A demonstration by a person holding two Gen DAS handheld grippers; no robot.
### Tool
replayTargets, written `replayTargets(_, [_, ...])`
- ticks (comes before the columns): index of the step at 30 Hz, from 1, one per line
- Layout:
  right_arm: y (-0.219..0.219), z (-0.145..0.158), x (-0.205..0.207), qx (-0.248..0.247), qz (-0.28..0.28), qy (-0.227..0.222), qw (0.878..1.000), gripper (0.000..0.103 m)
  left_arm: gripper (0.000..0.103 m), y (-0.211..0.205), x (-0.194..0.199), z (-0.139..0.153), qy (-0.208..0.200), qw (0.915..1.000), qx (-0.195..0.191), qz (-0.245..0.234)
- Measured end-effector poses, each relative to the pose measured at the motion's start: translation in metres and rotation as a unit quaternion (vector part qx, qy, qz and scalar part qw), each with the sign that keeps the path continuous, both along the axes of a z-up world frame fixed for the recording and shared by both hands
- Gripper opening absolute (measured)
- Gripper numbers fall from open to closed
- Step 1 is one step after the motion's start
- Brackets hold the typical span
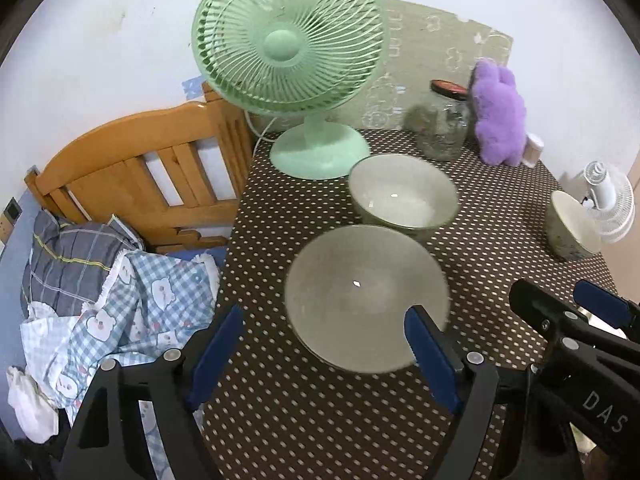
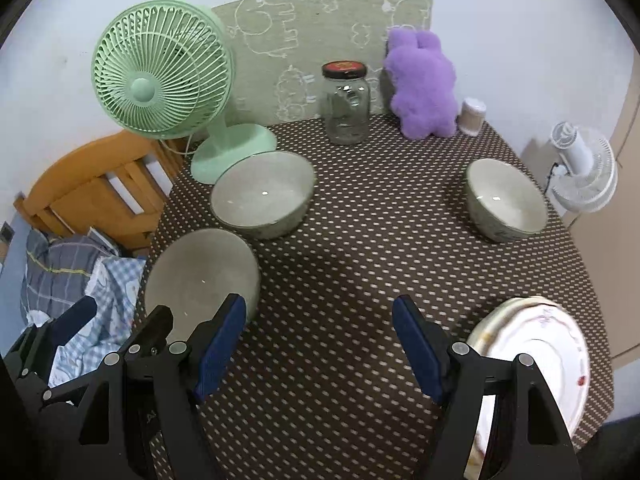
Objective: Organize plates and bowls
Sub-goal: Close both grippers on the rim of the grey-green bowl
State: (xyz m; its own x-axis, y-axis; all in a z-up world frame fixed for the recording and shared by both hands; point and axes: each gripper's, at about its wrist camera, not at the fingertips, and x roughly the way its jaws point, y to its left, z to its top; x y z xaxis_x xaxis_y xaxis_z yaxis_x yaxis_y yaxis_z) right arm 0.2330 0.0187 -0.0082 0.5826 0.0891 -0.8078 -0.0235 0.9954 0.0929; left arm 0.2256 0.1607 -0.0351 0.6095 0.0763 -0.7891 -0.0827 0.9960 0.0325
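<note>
- Grey-green shallow bowl lies near the table's left edge, a deeper bowl just behind it.
- A third bowl sits by the right edge, a plate at the front right corner.
- Left gripper and right gripper both hang with fingers spread wide, holding nothing.

Green fan, glass jar and purple plush along the wall
</note>
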Motion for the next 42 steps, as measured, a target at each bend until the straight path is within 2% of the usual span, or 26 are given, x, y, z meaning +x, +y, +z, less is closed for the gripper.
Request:
replayTargets(10, [0.033, -0.028, 0.036, -0.017, 0.010, 0.013, 1.000, 0.077, 0.064, 0.020, 0.032, -0.029, 0.026, 0.9996, -0.007, -0.005])
replayTargets(13, [0.039, -0.039, 0.046, -0.013, 0.012, 0.022, 1.000, 0.070, 0.060, 0.022, 0.043, -0.041, 0.040, 0.9991, -0.011, -0.006])
replayTargets(16, [0.045, -0.051, 0.054, -0.016, 0.013, 0.034, 0.999, 0.064, 0.049, 0.022, 0.051, -0.051, 0.053, 0.9985, -0.009, -0.003])
replayTargets(17, [0.047, -0.054, 0.056, -0.017, 0.013, 0.037, 0.999, 0.059, 0.045, 0.022, 0.053, -0.055, 0.056, 0.9984, -0.008, -0.003])
replayTargets(21, [0.051, -0.066, 0.063, -0.010, 0.020, 0.052, 0.998, 0.039, 0.039, 0.020, 0.058, -0.062, 0.066, 0.9978, -0.008, -0.005])
replayTargets(23, [0.053, -0.069, 0.065, -0.007, 0.022, 0.056, 0.998, 0.032, 0.033, 0.019, 0.059, -0.064, 0.068, 0.9976, -0.009, -0.007])
replayTargets(27, [0.059, -0.073, 0.067, -0.005, 0.034, 0.060, 0.998, 0.014, 0.027, 0.018, 0.062, -0.066, 0.072, 0.9973, -0.013, -0.011])
replayTargets(35, [0.060, -0.073, 0.068, -0.007, 0.042, 0.068, 0.997, 0.014, 0.024, 0.017, 0.060, -0.066, 0.077, 0.9969, -0.010, -0.011])
replayTargets(42, [0.055, -0.069, 0.063, -0.030, 0.040, 0.069, 0.996, 0.014, 0.023, 0.006, 0.051, -0.063, 0.078, 0.9967, -0.015, -0.016])
